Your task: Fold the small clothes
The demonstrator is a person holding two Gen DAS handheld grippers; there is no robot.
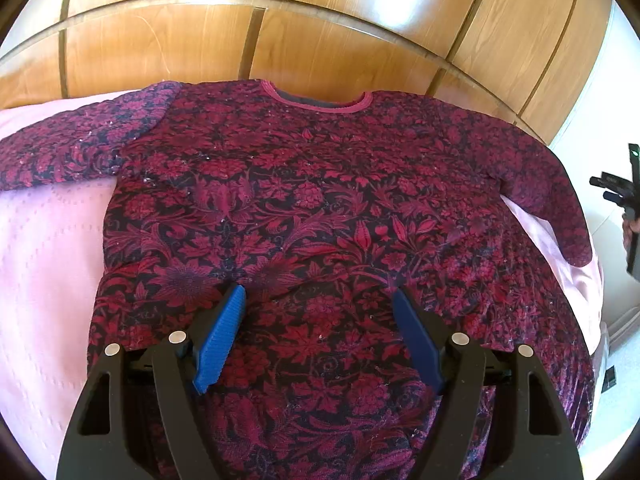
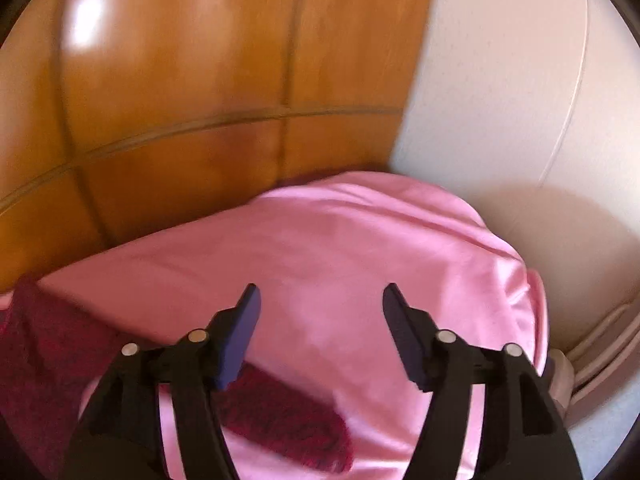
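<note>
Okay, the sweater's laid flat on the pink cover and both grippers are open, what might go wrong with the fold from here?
1. The right sleeve droops over the edge of the pink cover, so it may slip off.
2. The open left gripper hovers mid-body over the sweater; pinching there would likely bunch the fabric.
3. The right gripper, also open, views the sleeve cuff blurred; a grab might catch the cover too.

You have nothing to read here: no text, label, brand, number or sign shows in either wrist view. The red floral sweater [image 1: 320, 208] carries only its leaf-and-flower pattern, with no tag visible at the collar. The pink bedcover [image 2: 360, 248] and the wooden panels [image 1: 320, 36] on the far side are unmarked, and the right wrist view is blurred.
</note>
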